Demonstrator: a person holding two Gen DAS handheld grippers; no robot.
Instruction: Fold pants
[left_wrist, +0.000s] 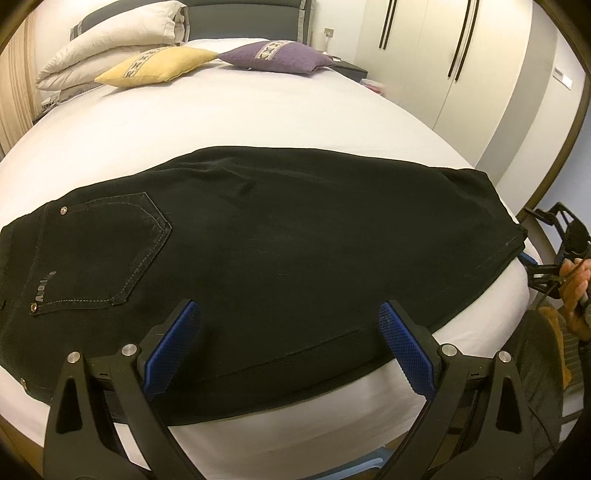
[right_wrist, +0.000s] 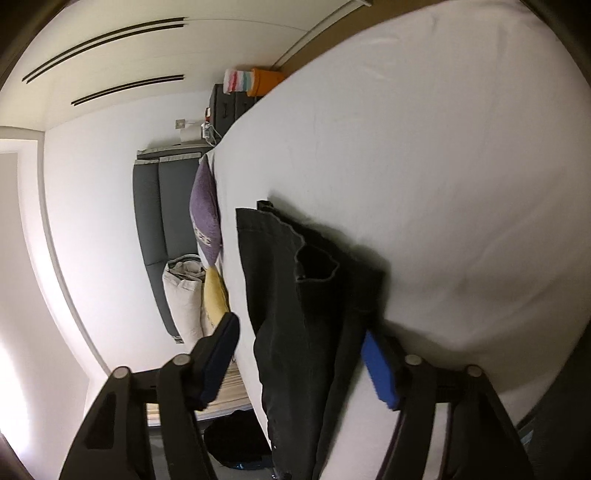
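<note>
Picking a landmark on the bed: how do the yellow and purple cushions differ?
The yellow cushion lies nearer the stacked white pillows; the purple cushion lies further from them, toward the wardrobe side. The yellow one looks paler and smoother, the purple one darker and textured. Both carry a patterned band and rest on the white sheet.

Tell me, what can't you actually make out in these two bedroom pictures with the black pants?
- Pants: waistband cut off by the left wrist view's left edge.
- Pocket label: too small and blurred to read.
- Right gripper: hem lies between the open fingers; contact unclear through motion blur.
- Floor under bed: dark, indistinct.
</note>
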